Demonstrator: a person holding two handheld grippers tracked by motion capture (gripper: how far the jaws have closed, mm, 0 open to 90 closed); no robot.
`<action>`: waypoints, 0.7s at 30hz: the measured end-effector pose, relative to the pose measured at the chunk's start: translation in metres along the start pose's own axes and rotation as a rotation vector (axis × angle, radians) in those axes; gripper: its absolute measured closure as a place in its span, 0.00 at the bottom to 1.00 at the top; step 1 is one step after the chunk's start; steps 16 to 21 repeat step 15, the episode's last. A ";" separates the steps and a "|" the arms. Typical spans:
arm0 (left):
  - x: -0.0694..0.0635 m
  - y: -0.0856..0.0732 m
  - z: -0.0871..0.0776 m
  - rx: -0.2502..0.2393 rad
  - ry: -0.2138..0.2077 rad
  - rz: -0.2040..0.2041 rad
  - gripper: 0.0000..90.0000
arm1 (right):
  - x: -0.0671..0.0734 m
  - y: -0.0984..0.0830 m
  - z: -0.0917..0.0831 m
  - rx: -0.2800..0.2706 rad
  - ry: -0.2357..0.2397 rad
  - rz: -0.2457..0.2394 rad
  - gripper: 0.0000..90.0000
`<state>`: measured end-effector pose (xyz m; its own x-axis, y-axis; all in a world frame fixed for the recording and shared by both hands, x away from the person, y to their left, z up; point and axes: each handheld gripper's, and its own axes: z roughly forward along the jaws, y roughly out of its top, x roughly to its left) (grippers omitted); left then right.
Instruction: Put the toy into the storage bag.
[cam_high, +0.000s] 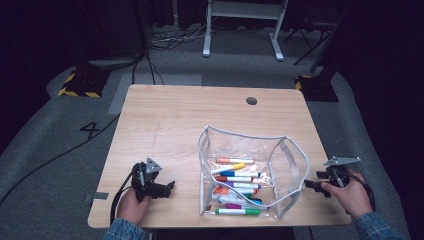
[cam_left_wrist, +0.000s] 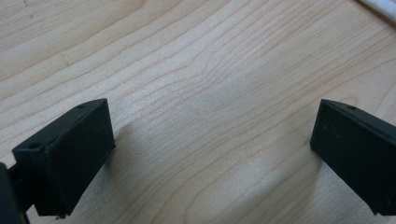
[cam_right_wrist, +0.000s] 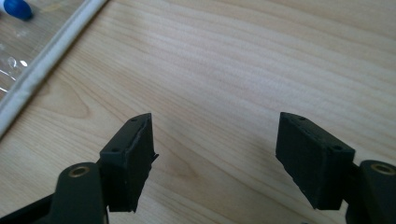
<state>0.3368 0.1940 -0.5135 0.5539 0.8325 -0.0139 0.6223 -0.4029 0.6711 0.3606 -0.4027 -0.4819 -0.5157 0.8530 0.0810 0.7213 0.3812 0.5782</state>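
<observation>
A clear pouch (cam_high: 250, 172) of markers (cam_high: 235, 179) is seen near the desk's (cam_high: 170, 125) front edge, right of centre; the lower markers are hard to tell apart. The left gripper (cam_high: 167, 187) is held near the front-left corner, the right gripper (cam_high: 310, 184) at the right edge. Both jaws are spread wide over bare wood. The far half is left open.

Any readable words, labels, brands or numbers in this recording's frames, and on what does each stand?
"4": black figure on the grey floor, left of the light wooden table.
Print on the coloured marker pens inside the clear plastic pouch: too small to read.
Nothing else bears text.
</observation>
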 end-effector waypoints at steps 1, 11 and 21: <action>0.000 0.000 0.000 -0.001 0.001 0.001 0.00 | 0.000 -0.006 0.003 -0.027 -0.002 -0.011 0.32; 0.001 -0.001 -0.001 0.004 -0.008 0.004 0.00 | 0.005 -0.032 0.014 -0.217 -0.059 -0.056 0.17; 0.000 -0.001 -0.001 0.010 -0.019 -0.009 0.00 | 0.005 -0.032 0.014 -0.218 -0.058 -0.061 0.18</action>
